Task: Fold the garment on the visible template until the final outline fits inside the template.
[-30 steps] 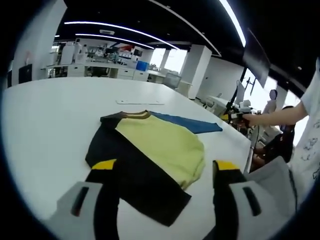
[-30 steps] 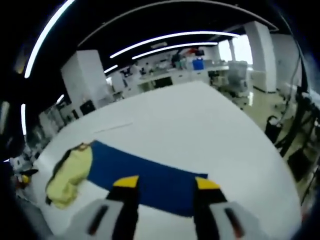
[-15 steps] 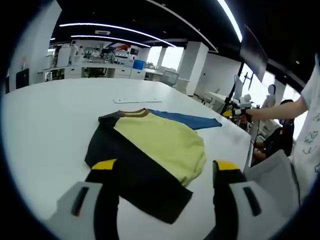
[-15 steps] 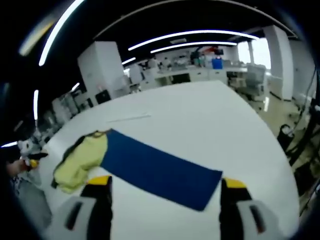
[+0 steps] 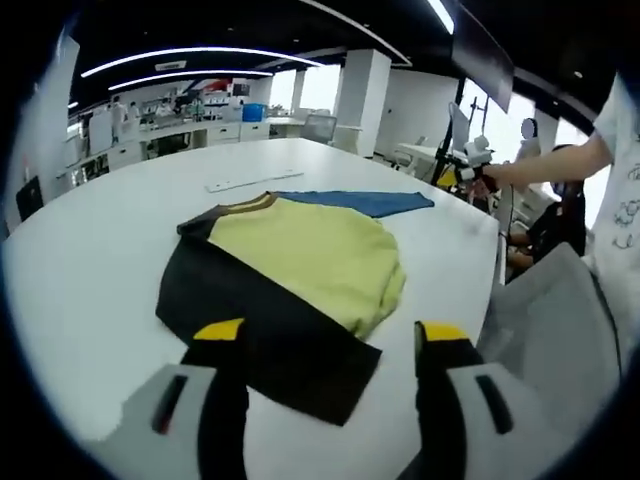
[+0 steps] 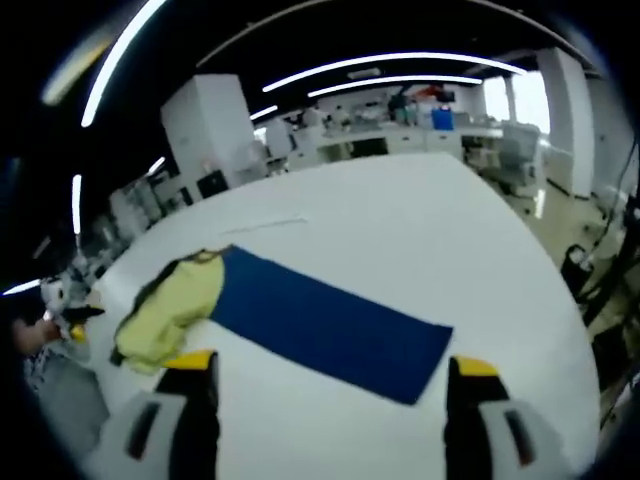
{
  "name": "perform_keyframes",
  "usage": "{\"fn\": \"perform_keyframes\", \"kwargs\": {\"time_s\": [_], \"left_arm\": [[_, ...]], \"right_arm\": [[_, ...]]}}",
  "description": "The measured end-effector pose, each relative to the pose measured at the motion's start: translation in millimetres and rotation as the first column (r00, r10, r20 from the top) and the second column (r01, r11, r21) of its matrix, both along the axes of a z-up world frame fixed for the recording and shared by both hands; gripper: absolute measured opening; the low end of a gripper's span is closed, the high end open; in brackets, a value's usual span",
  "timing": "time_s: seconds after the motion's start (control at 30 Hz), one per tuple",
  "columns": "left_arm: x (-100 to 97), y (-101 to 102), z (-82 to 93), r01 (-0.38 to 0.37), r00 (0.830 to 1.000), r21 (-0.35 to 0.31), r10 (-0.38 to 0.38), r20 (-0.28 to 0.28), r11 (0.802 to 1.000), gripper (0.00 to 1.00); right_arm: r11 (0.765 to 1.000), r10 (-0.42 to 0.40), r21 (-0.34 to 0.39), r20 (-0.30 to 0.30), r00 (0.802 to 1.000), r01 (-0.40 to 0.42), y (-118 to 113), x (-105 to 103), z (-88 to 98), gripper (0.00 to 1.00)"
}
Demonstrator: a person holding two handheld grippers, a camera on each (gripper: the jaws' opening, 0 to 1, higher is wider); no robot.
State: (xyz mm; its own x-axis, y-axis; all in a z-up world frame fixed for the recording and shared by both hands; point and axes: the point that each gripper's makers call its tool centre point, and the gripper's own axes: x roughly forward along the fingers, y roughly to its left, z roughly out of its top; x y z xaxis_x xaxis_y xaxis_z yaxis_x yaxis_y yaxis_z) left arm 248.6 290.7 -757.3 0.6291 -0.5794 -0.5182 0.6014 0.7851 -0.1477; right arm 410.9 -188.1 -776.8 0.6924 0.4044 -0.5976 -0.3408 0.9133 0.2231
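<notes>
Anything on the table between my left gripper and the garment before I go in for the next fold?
Nothing visible. The left gripper is open right over the near black edge of the garment, with bare white table around it. The blue template lies flat beyond, partly covered by the garment.

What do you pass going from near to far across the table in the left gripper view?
Left gripper with open jaws → black part of the garment → yellow part of the garment → blue template → thin white strip on the white table.
</notes>
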Motion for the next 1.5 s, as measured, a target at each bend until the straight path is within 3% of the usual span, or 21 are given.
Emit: {"fn": "perform_keyframes", "kwargs": {"time_s": [0.1,0.27,0.43,0.6,0.77,1.03,1.5], "left_arm": [[-7.1,-8.0,-6.5,0.021,1.000,0.030,-0.021,0.000,0.999,0.55],[-19.0,-22.0,-13.5,0.065,0.998,0.065,-0.064,-0.007,0.996,0.46],[-18.3,-23.2,-26.5,0.085,0.996,0.089,-0.083,-0.024,0.992,0.41],[-20.8,-28.4,-40.8,0.108,0.994,0.126,-0.103,-0.047,0.986,0.35],[-24.4,-30.2,-57.5,0.150,0.988,0.215,-0.141,-0.054,0.965,0.32],[-17.6,-39.1,-65.6,0.116,0.993,0.225,-0.111,-0.036,0.967,0.28],[-12.6,-30.4,-81.3,0.089,0.996,0.291,-0.077,-0.051,0.953,0.09]], "right_arm": [[0.999,-0.019,0.039,-0.009,1.000,0.019,-0.1,-2.8,-0.4,0.93],[1.000,-0.009,0.023,-0.012,1.000,0.009,-1.5,-8.7,-0.4,0.92],[1.000,-0.003,0.030,0.000,1.000,0.003,2.2,-13.3,7.6,0.92],[0.995,0.091,0.045,0.027,0.995,-0.093,25.8,-19.7,16.9,0.92],[0.981,0.187,0.037,0.042,0.981,-0.189,47.3,-27.9,21.6,0.92],[0.963,0.266,0.041,0.041,0.963,-0.267,68.5,-37.0,27.4,0.90],[0.962,0.266,0.049,0.043,0.963,-0.268,74.8,-46.2,29.6,0.86]]}}
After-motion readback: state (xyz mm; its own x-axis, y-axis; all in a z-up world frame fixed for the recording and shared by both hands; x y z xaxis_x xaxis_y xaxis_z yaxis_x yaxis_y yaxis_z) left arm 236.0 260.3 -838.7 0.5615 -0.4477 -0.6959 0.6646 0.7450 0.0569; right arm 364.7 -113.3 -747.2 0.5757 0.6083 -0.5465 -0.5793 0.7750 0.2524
